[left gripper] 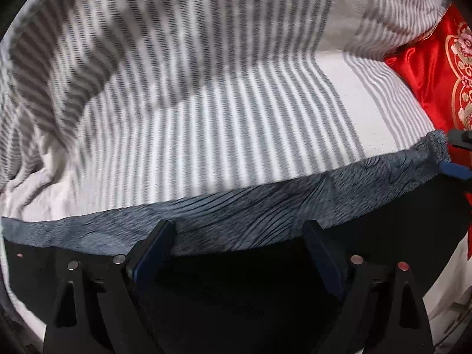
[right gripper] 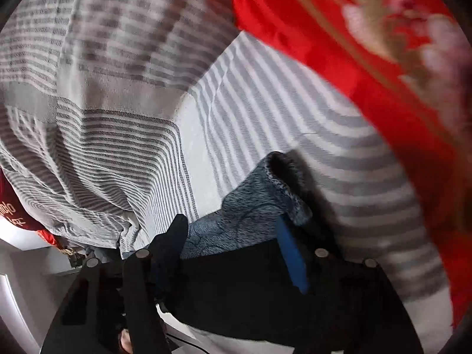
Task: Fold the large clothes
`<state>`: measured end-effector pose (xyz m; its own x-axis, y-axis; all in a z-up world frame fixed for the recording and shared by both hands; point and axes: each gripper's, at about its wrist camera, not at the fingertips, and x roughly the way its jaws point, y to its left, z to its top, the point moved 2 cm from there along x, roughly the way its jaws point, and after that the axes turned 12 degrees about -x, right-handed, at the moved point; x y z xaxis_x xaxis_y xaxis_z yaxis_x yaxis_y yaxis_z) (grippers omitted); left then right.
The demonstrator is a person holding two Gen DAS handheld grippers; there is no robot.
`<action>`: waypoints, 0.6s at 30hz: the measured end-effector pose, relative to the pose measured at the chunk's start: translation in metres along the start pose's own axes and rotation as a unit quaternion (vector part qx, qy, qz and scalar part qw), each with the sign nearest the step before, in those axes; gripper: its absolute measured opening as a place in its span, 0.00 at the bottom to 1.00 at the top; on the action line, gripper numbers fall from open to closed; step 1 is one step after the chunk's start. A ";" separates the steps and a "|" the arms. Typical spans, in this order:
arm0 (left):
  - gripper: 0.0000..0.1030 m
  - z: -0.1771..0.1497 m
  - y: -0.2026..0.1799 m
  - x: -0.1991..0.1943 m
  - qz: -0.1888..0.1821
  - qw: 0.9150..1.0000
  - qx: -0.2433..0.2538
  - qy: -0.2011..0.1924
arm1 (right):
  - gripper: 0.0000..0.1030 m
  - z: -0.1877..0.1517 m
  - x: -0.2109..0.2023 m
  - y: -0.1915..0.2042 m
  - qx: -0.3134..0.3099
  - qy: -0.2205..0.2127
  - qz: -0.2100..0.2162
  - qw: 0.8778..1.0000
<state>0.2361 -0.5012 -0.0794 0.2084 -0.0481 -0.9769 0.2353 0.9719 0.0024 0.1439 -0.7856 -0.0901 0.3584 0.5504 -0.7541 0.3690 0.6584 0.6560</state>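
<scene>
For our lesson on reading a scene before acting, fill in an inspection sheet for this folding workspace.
Surface: grey-and-white striped bedsheet, rumpled at the left.
Job's things: blue-grey garment, lying flat along the near edge.
Clutter: red embroidered satin cloth at the right.
Grippers: left gripper open over the garment's edge; right gripper open, the garment's corner between its fingers, no visible pinch.
Cables: nothing seen.
Surroundings: blurred, cannot tell.

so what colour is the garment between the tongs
Mottled blue-grey garment, clearest in the right wrist view.
</scene>
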 end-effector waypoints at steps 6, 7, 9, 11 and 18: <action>0.88 -0.019 0.081 -0.042 0.032 0.997 -0.070 -0.006 | 0.71 -0.019 -0.002 0.069 -0.110 0.028 -0.093 0.989; 0.88 -0.026 0.105 -0.049 0.043 0.995 -0.093 -0.004 | 0.71 -0.030 0.005 0.086 -0.127 0.040 -0.073 0.988; 0.88 -0.035 0.142 -0.056 0.064 0.991 -0.117 -0.006 | 0.71 -0.056 0.025 0.115 -0.153 0.068 -0.024 0.986; 0.88 -0.046 0.185 -0.060 0.093 0.986 -0.138 -0.009 | 0.71 -0.088 0.054 0.149 -0.171 0.100 0.035 0.980; 0.88 -0.080 0.283 -0.045 0.129 0.979 -0.160 -0.009 | 0.70 -0.215 0.177 0.259 -0.227 0.179 0.137 0.947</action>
<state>0.2175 -0.2059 -0.0523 0.2399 0.2066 -0.9486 -0.1364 0.9746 0.1777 0.1186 -0.4070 -0.0606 0.0437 0.8183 -0.5732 -0.1327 0.5734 0.8084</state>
